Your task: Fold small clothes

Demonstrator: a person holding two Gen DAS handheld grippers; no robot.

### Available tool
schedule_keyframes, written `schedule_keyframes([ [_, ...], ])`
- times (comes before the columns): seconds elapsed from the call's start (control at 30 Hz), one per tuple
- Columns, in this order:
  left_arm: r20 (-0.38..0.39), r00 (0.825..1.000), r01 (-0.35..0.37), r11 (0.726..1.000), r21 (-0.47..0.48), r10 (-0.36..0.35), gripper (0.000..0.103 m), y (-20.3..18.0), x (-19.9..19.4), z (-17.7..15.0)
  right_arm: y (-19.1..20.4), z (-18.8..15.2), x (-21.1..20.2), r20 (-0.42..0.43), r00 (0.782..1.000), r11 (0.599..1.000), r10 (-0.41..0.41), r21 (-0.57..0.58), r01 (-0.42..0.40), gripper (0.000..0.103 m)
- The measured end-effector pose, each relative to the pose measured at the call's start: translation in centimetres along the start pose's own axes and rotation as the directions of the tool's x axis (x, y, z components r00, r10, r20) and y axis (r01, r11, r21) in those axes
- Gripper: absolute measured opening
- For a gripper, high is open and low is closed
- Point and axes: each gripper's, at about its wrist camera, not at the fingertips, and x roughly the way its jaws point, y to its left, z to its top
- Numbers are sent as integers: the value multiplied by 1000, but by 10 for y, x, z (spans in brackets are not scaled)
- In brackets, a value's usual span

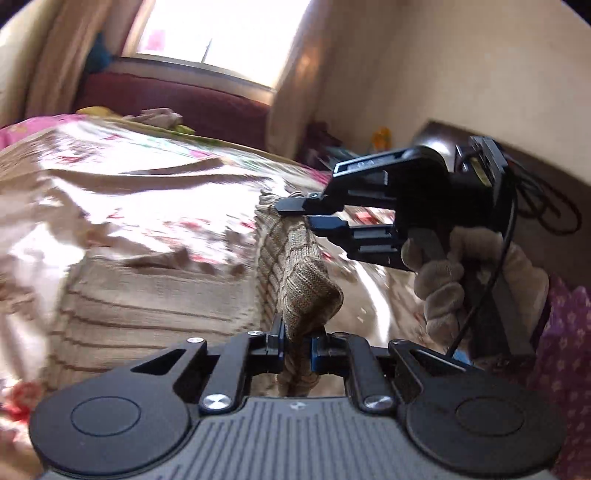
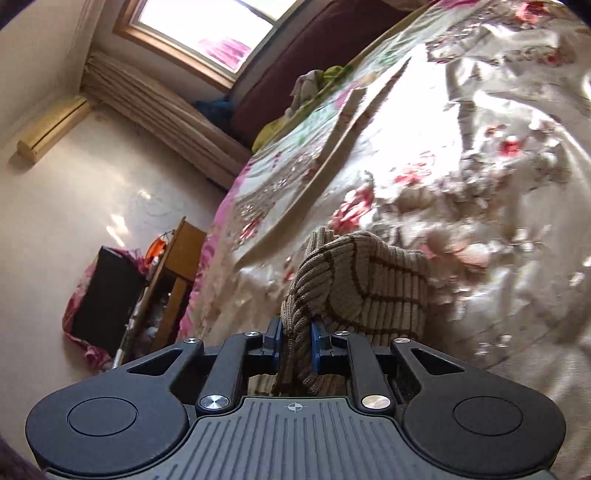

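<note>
**Both tools pinch the knitted garment above the bed**

The beige knitted garment [image 1: 295,258] with brown stripes is bunched and raised off the floral bedspread [image 1: 147,206], hanging between the two tools. The left tool [image 1: 297,347] is pressed together on one fold of it. The right tool [image 2: 296,345] pinches another edge, held by a gloved hand [image 1: 454,280]. Beyond the bed are a dark red headboard [image 1: 177,99] and a bright window [image 1: 221,33].

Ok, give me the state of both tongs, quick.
Left tongs: shut on the knit garment.
Right tongs: shut on the same knit garment, at another part of its edge.
</note>
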Motion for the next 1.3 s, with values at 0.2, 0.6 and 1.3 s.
schedule_keyframes([
  [0.2,41,992,-115,984,-139,122,17,73,-35,-6,70,-30,86,-120,993,994,-13,-109,-1,16],
  [0.6,-104,969,-243,933,-264,223,18,141,-37,-44,104,-114,202,-279,934,947,-224,-288,141,19],
  [1.3,-7,962,-273,958,-93,273,32,121,-48,-23,92,-146,53,-151,948,854,-279,-491,173,26],
])
